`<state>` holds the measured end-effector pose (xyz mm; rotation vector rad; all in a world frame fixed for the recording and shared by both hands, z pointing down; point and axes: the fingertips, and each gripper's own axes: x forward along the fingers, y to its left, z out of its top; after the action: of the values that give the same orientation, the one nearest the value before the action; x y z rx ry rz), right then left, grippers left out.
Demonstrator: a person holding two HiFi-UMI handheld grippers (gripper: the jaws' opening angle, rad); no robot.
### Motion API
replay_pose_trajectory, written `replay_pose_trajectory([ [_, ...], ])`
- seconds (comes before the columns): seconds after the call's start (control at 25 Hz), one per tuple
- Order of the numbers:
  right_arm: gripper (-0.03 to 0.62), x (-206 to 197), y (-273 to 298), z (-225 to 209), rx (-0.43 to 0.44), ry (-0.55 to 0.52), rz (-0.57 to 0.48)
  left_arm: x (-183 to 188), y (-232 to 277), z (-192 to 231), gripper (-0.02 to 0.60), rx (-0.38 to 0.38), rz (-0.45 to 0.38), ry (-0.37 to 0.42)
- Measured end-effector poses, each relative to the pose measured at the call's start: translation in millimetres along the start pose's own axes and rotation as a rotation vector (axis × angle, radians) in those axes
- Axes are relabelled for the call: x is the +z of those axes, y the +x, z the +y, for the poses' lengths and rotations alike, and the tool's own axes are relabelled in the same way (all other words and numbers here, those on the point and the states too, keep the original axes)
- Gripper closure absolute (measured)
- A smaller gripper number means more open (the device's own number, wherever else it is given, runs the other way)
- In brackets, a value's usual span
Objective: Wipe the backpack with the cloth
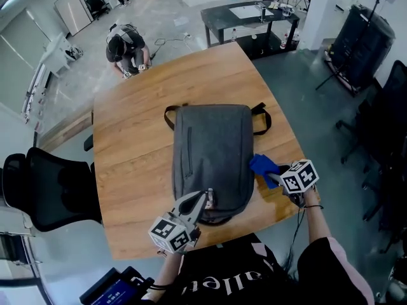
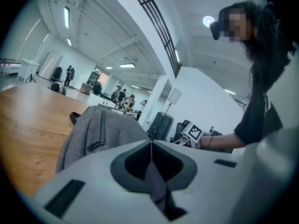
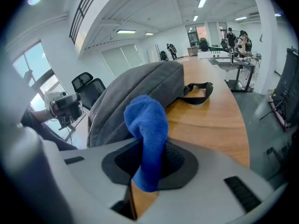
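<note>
Grey backpack [image 1: 213, 151] lies flat on the wood surface [image 1: 137, 170], centre to near edge, lengthwise far-to-near. At its near end the left tool [image 1: 205, 201] is clenched on a thin grey strap [image 2: 156, 183] of the pack. By the near-right corner the right tool [image 1: 275, 178] grips the blue cloth [image 1: 262, 165], which touches the pack's right side.

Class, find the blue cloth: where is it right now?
The blue cloth is pinched in the right tongs, at the head view's right, beside the right edge of the grey backpack, above the wooden table.
</note>
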<state>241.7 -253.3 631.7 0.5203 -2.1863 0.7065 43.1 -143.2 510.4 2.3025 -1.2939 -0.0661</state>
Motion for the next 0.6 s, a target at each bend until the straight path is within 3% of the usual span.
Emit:
replay_pose_trajectory([
  [0.6, 0.506, 83.4, 27.6, -94.7, -0.035, 0.003, -0.001, 5.5, 28.0, -1.4, 0.572, -0.014, 0.029, 0.005],
])
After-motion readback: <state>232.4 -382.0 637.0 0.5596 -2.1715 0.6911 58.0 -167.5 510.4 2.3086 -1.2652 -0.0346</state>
